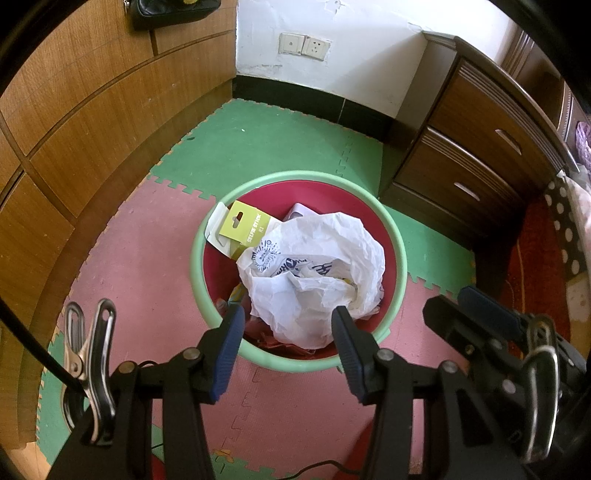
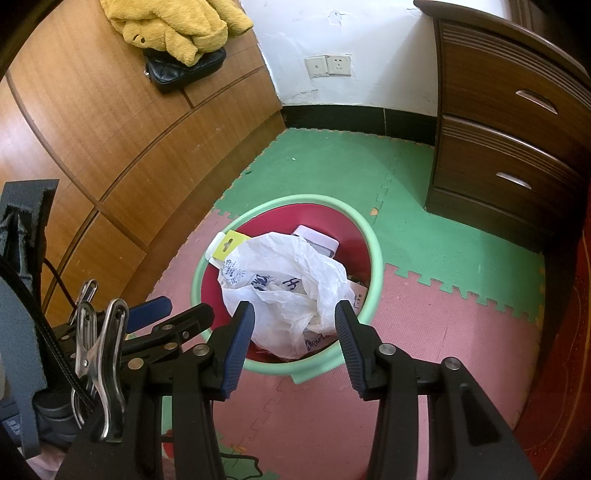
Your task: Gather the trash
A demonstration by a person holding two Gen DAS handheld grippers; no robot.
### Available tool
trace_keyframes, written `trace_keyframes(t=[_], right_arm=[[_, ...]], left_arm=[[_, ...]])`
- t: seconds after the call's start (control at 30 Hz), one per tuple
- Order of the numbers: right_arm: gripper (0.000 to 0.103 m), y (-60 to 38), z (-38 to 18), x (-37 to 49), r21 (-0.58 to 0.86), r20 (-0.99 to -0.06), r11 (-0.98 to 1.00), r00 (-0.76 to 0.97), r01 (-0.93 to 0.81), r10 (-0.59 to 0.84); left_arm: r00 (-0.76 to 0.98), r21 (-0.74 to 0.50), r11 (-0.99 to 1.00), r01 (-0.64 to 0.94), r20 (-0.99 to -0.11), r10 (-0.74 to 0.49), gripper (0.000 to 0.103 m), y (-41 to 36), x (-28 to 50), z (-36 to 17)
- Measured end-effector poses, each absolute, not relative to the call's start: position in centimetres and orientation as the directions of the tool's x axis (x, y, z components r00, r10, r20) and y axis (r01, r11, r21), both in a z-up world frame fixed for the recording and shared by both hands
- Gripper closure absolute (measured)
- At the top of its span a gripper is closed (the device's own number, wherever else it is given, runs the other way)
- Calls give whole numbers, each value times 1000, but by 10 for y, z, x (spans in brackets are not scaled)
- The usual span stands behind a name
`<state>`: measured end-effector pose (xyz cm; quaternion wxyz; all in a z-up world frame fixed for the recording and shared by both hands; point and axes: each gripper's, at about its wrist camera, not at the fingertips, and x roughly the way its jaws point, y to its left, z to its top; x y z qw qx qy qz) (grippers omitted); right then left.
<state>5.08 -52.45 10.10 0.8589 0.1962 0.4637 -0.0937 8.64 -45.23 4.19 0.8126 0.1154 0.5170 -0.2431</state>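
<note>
Trash such as a white bag point(image 1: 314, 266) and a yellow card point(image 1: 245, 229) already lies in the bin point(image 1: 400, 243), no litter shows on the floor, and both left tongs point(image 1: 288, 332) and right tongs point(image 2: 294, 325) hang spread and empty above it.

Ahead of both tools, the white plastic bag point(image 1: 314, 273) covers most of what lies in the trash bin point(image 1: 400, 254); its blue print is crumpled past reading; the yellow card point(image 1: 243, 230) and a white box point(image 2: 317, 239) show only in part; beneath the bag, perhaps red scraps; the black purse point(image 1: 173, 11) is cut off by the top edge.
</note>
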Motion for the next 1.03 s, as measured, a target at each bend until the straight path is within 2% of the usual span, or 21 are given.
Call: trace_keyframes(t=[1.03], right_arm=[[56,-526,101,52,249,-833,907,552,340,22]], left_arm=[[358,-61,871,488,-896,-263,52,-455,89,42]])
